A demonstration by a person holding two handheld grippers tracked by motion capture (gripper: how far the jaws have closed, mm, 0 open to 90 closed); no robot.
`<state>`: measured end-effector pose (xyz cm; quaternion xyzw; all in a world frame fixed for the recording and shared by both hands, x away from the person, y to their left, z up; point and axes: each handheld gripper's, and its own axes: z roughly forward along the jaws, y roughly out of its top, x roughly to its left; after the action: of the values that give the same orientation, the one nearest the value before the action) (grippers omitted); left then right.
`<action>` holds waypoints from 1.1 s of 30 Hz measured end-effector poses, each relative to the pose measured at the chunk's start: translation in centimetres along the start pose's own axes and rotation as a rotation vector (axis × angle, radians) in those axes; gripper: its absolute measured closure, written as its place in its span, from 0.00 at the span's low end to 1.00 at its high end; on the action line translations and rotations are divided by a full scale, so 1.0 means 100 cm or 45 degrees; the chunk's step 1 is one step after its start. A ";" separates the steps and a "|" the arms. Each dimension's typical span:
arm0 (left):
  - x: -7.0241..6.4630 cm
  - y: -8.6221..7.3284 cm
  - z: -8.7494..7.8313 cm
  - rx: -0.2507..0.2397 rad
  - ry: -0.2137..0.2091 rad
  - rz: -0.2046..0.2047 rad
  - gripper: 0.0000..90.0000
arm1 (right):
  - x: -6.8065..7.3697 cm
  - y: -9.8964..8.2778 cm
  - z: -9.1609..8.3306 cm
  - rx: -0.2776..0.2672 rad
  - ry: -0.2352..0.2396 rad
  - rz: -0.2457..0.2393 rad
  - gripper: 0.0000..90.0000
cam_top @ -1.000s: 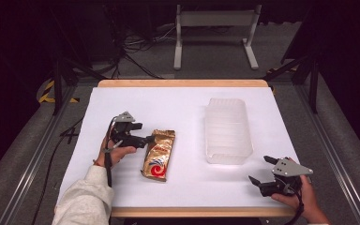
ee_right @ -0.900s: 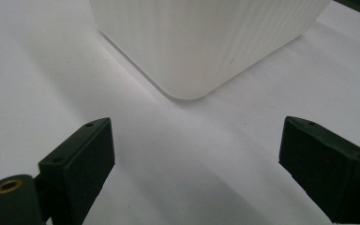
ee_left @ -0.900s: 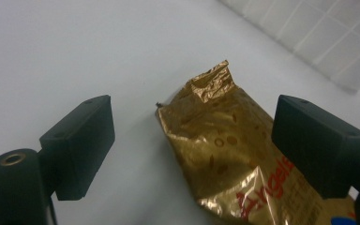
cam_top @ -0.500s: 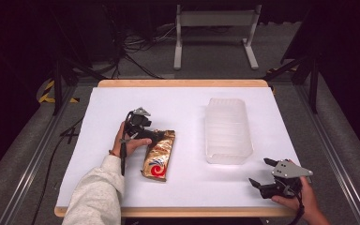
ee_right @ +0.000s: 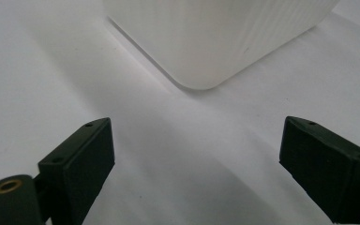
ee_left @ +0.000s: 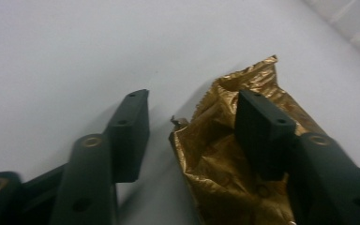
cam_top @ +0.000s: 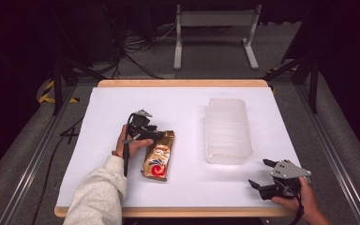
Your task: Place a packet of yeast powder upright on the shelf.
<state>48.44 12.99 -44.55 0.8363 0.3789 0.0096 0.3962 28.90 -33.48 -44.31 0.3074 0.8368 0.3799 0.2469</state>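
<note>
White table (cam_top: 122, 108), left hand-held gripper (cam_top: 155, 136) over gold packet (cam_top: 158, 159)

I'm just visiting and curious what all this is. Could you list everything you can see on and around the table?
Table: one, white top with a wooden edge, centre of the high view.
Snack packet: one, gold with a red and white swirl, lying flat left of centre.
Plastic tub: one, clear and ribbed, right of centre, standing apart from the packet.
Frame stand: one, pale grey, on the floor behind the table.
Cables: several, dark, on the floor behind.
Left gripper: one, black; its jaws have just been closing, one over the packet's crinkled end, the other on the table beside it.
Right gripper: one, black, jaws wide apart, near the tub's corner.
</note>
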 end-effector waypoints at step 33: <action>-0.052 0.004 -0.091 -0.370 0.014 0.244 0.95 | -0.002 0.003 0.000 -0.024 -0.010 0.008 0.12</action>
<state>42.11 15.46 -36.54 0.8024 0.2944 0.1064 0.5081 29.16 -33.50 -44.00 0.3092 0.8312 0.3873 0.2520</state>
